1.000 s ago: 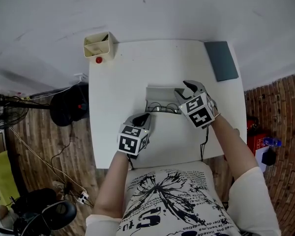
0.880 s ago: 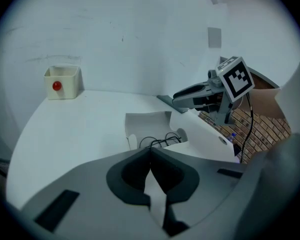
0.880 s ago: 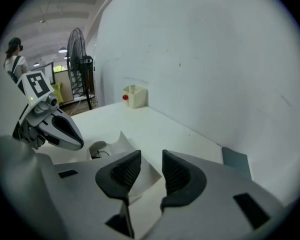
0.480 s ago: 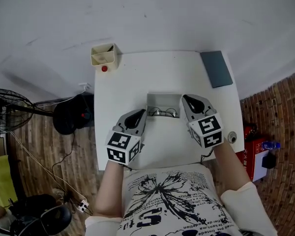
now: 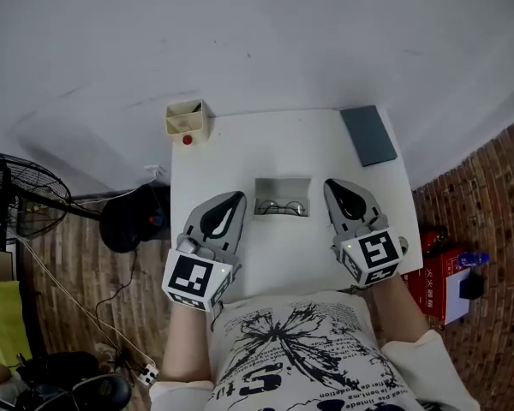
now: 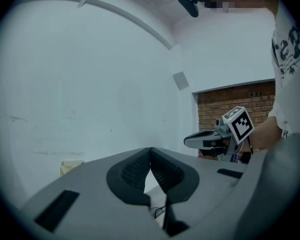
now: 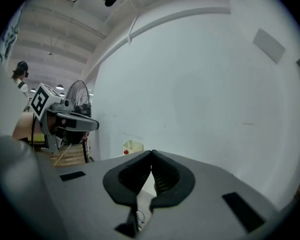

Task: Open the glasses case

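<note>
Case (image 5: 282,197) lies open on the table (image 5: 240,144), glasses (image 5: 282,206) inside, between the tips of the two tongs. Left tongs (image 5: 236,198) and right tongs (image 5: 331,184) are each pressed together, pinching nothing. A careless swing of either could, I judge, knock the lid shut or shove the case. Beyond the left tongs sits a cream holder (image 5: 187,120), and beyond the right tongs a grey pad (image 5: 369,135). No brand or writing is legible, only square markers on the tongs.

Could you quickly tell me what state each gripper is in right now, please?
Left gripper: closed, holding nothing.
Right gripper: closed, holding nothing.
</note>
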Action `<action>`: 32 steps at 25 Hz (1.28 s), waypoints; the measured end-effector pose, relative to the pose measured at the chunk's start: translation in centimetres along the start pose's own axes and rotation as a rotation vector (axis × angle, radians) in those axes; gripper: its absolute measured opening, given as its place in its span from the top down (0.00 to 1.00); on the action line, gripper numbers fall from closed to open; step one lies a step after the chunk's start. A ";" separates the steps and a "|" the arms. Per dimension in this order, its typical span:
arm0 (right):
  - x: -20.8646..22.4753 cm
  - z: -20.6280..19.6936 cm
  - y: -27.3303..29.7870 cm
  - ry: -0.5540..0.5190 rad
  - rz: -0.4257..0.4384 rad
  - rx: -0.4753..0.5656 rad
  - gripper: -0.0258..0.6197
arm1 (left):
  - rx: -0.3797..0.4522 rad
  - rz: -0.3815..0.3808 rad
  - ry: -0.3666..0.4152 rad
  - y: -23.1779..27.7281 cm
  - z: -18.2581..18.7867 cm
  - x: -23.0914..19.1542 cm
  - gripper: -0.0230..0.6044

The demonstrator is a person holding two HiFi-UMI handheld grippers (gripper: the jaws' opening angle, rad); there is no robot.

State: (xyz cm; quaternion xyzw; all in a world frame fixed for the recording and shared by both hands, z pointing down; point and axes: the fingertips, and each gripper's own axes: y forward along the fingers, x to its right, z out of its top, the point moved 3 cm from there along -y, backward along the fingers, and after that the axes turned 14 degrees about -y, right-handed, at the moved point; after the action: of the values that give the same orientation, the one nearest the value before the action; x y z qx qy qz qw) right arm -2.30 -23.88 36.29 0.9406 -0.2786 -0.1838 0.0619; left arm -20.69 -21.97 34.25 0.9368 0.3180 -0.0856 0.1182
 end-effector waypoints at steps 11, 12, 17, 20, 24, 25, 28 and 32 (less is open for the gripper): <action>-0.7 2.9 -2.8 -0.122 -0.009 0.112 0.94 | 0.146 0.004 0.049 -3.0 3.9 2.1 0.94; -0.9 2.8 -2.8 -0.130 -0.005 0.109 0.94 | 0.128 0.009 0.061 -3.0 3.7 2.0 0.94; -1.4 3.7 -2.9 -0.142 0.003 0.124 0.94 | 0.097 0.023 0.077 -3.3 3.4 1.9 0.94; -1.8 3.9 -3.0 -0.142 0.007 0.127 0.94 | 0.110 0.030 0.079 -3.6 3.5 2.0 0.94; -2.0 3.6 -3.1 -0.122 0.008 0.124 0.94 | 0.118 0.028 0.074 -3.9 3.4 2.0 0.94; -1.9 3.5 -3.1 -0.106 0.005 0.123 0.94 | 0.116 0.030 0.079 -4.0 3.4 1.9 0.94; -1.9 3.1 -3.1 -0.077 -0.001 0.118 0.94 | 0.163 0.008 0.066 -4.0 3.5 2.0 0.94; -2.0 2.9 -2.9 -0.081 -0.004 0.114 0.94 | 0.085 0.052 0.063 -4.1 2.4 1.3 0.94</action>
State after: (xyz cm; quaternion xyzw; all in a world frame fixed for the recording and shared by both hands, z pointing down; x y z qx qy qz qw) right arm -3.48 -20.37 33.59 0.9350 -0.2891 -0.2055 -0.0032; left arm -22.41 -18.73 30.94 0.9512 0.2930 -0.0666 0.0704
